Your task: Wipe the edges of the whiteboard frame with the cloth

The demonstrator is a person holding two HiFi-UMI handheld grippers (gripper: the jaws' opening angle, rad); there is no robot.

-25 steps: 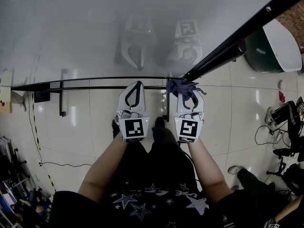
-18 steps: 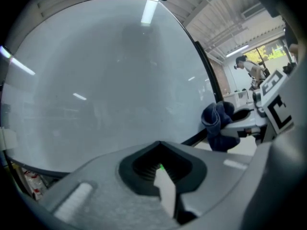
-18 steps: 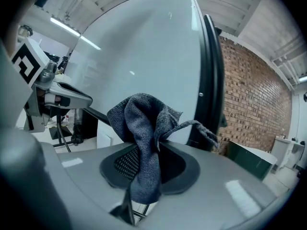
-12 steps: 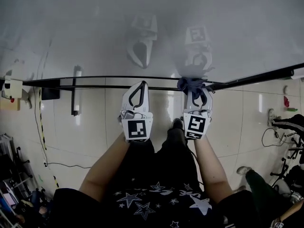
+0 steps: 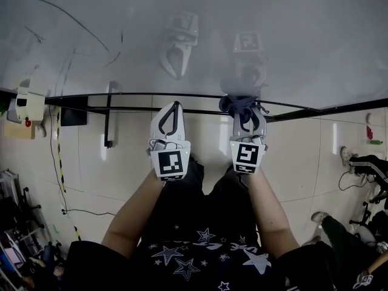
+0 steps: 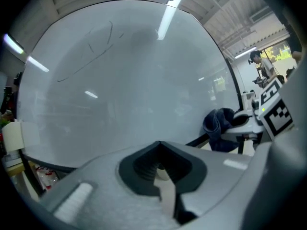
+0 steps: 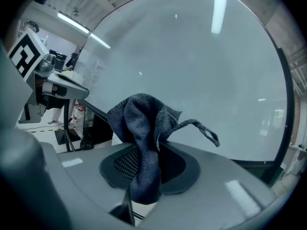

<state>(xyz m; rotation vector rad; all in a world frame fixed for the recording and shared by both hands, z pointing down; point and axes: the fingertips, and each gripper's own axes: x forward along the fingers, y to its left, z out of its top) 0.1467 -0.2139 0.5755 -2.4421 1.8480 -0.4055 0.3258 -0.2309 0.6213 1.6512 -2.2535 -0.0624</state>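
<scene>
The whiteboard (image 5: 194, 29) fills the top of the head view, and its black frame (image 5: 315, 109) runs across below it. My right gripper (image 5: 245, 111) is shut on a dark blue-grey cloth (image 5: 238, 103), which is pressed on the frame's bottom edge. In the right gripper view the cloth (image 7: 144, 128) bunches up out of the shut jaws of that gripper (image 7: 146, 150) against the board. My left gripper (image 5: 176, 105) is shut and holds nothing, its tip at the same frame edge, just left of the cloth. The left gripper view shows the cloth (image 6: 218, 126) to the right of the left gripper (image 6: 160, 143).
Faint pen marks (image 5: 73, 20) cross the board's upper left. A white box (image 5: 27, 105) hangs at the board's left end. The stand's black post (image 5: 108, 123) drops to the tiled floor. Cables and gear (image 5: 370, 162) lie at the right, and another person's leg (image 5: 336, 232) shows at the lower right.
The right gripper with the cloth has slid left along the bottom frame, away from the right corner. The left gripper moved with it. Pen marks came into view at the upper left.
</scene>
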